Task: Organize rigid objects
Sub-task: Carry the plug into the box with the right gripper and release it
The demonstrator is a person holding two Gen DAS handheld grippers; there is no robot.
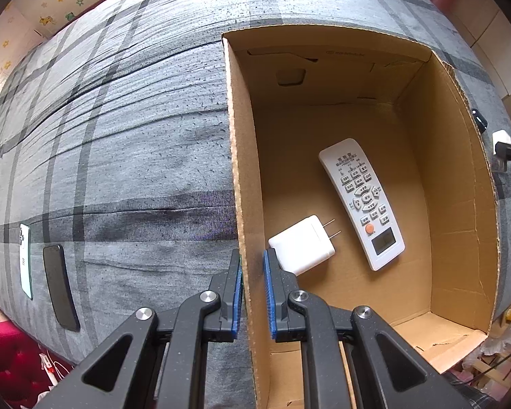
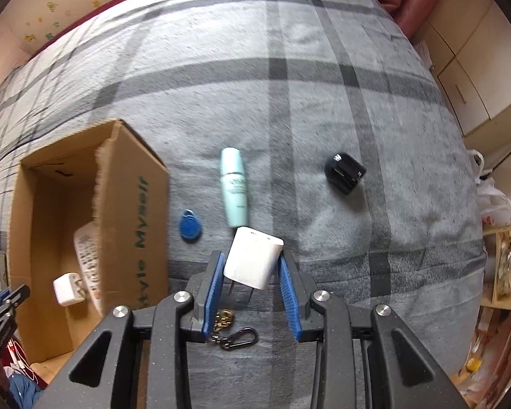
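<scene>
An open cardboard box (image 1: 460,204) lies on a grey plaid bed. Inside it are a white remote (image 1: 361,204) and a white plug charger (image 1: 303,243). My left gripper (image 1: 252,259) points straight down and is shut on the box's left wall. In the right wrist view my right gripper (image 2: 252,257) holds a second white charger (image 2: 252,262) above the bed, prongs toward the camera. Below it lie a teal bottle (image 2: 235,187), a blue key fob (image 2: 190,226), a black round object (image 2: 344,172) and a keychain with a carabiner (image 2: 236,335). The box (image 2: 133,204) is to its left.
A white phone (image 1: 25,259) and a black phone (image 1: 60,286) lie near the bed's left edge. Wooden cabinets (image 2: 466,78) and a shelf with bags stand past the bed's right side. Pink fabric sits at the far corner.
</scene>
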